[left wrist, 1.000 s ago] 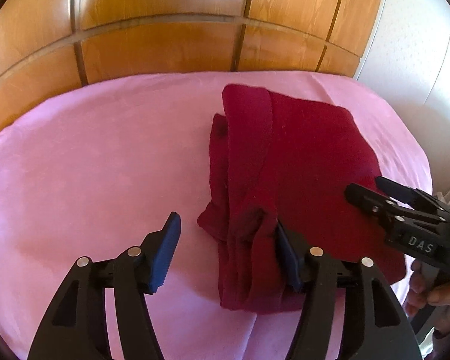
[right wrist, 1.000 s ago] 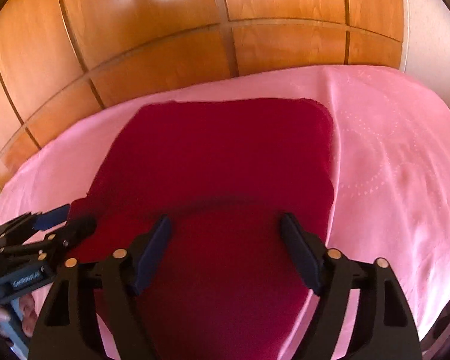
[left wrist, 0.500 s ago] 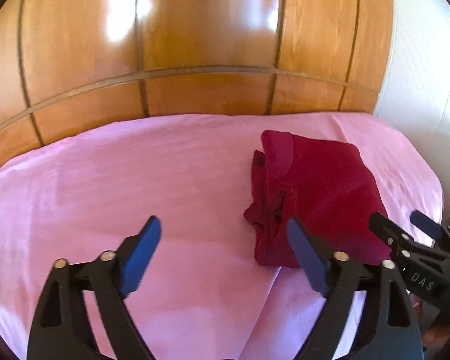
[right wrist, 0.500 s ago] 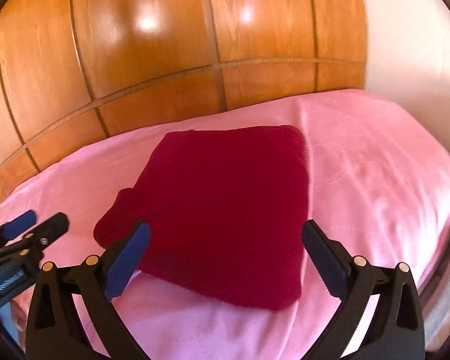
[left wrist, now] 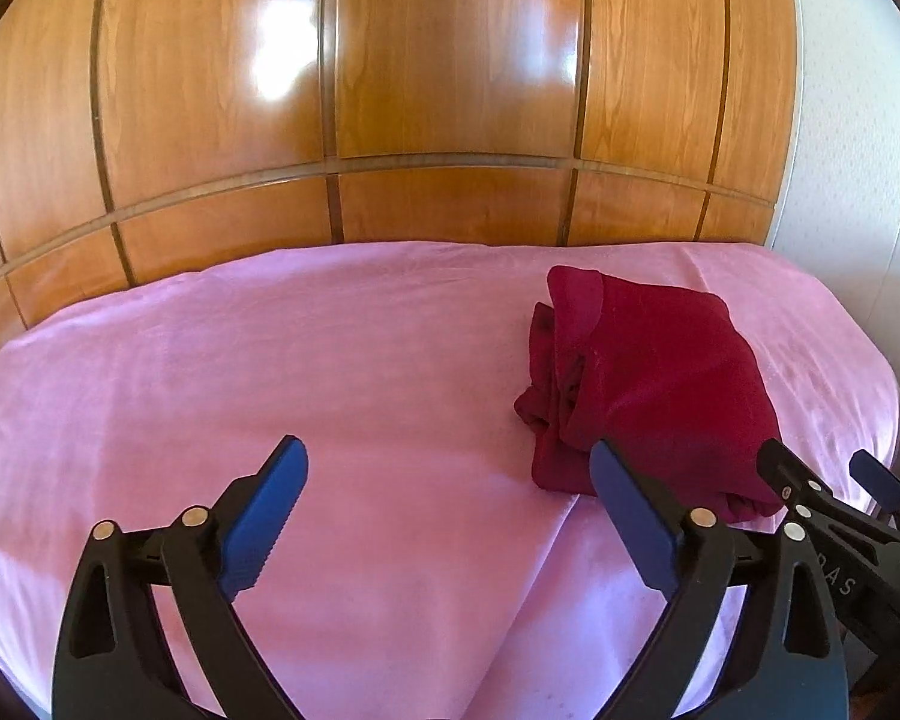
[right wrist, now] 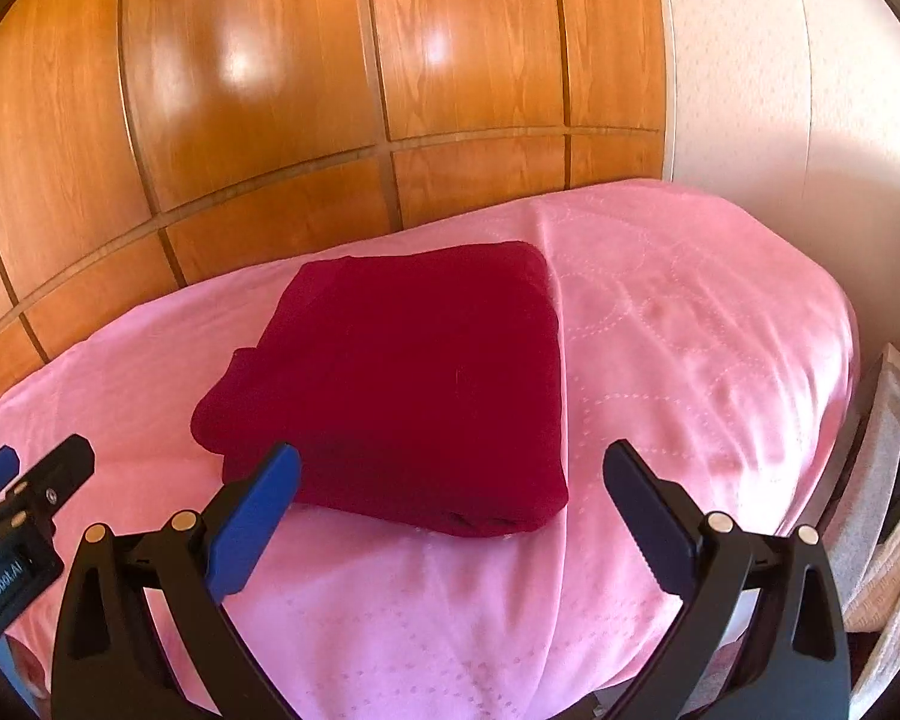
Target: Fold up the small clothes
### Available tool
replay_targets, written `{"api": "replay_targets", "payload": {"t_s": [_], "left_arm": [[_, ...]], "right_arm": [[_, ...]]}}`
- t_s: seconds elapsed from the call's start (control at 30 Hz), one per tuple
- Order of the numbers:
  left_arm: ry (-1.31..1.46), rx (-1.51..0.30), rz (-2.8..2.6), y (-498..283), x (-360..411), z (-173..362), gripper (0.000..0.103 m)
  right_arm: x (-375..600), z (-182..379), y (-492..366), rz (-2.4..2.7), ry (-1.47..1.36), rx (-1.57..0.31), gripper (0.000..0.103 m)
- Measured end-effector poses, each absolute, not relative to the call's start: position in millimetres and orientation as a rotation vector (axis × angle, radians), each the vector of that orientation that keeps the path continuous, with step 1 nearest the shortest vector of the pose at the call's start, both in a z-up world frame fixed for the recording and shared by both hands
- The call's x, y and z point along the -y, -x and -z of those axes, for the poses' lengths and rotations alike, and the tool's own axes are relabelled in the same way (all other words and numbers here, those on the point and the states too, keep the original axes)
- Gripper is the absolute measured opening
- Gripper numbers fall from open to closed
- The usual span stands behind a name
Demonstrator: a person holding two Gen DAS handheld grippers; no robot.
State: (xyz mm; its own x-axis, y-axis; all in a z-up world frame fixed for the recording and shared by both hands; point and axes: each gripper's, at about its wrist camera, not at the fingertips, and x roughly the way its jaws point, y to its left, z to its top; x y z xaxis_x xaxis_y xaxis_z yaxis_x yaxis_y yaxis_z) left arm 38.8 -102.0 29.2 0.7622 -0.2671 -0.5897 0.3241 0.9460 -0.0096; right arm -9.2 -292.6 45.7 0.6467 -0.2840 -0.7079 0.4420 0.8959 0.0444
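A dark red garment [left wrist: 648, 396] lies folded into a compact rectangle on the pink bed cover [left wrist: 270, 372]; its left side shows bunched layers. In the left wrist view my left gripper [left wrist: 447, 447] hovers above the cover, near and to the left of the garment; its jaws are opening with nothing between them. In the right wrist view the garment [right wrist: 402, 378] sits flat just beyond my right gripper [right wrist: 453, 451], which is open and empty. Each gripper shows at the edge of the other's view: the right gripper [left wrist: 817, 455], the left gripper [right wrist: 39, 451].
Glossy wooden wardrobe panels [left wrist: 450, 90] stand right behind the bed. A white wall [right wrist: 780, 90] borders the bed on the right. The bed's right edge drops off beside a cream knitted cloth [right wrist: 894, 570] low at the right.
Both grippers let go of the garment, opened wide and pulled back and up. The garment now lies free on the cover and looks smaller in both views.
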Motion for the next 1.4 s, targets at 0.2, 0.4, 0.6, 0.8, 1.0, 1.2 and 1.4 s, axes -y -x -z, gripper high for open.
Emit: {"api": "replay_targets", "payload": {"t_s": [0.2, 0.4, 0.6, 0.8, 1.0, 1.2, 1.4], "left_arm": [[-0.086, -0.622, 0.314, -36.2, 98.8, -30.5, 0.098], [-0.095, -0.621, 0.317, -33.5, 100.6, -29.8, 0.098], [-0.103, -0.631, 0.310, -33.3, 104.9, -28.5, 0.098], [-0.105, -0.632, 0.307, -33.5, 104.8, -28.1, 0.099], [-0.110, -0.626, 0.310, -32.5, 103.3, -28.9, 0.099], [-0.106, -0.622, 0.309, -31.4, 103.0, -29.1, 0.099], [-0.106, -0.618, 0.308, -32.0, 101.1, -30.9, 0.099]], "right_arm": [[288.0, -45.0, 12.9, 0.410, -0.213, -0.773, 0.101], [289.1, -45.8, 14.0, 0.409, -0.218, -0.769, 0.101], [293.9, -46.7, 14.1, 0.427, -0.223, -0.759, 0.101], [292.4, -44.6, 14.2, 0.425, -0.216, -0.765, 0.101], [294.1, -44.6, 13.9, 0.423, -0.220, -0.763, 0.101], [292.4, -46.6, 13.7, 0.420, -0.218, -0.756, 0.101], [288.5, -47.7, 13.1, 0.409, -0.215, -0.754, 0.101]]}}
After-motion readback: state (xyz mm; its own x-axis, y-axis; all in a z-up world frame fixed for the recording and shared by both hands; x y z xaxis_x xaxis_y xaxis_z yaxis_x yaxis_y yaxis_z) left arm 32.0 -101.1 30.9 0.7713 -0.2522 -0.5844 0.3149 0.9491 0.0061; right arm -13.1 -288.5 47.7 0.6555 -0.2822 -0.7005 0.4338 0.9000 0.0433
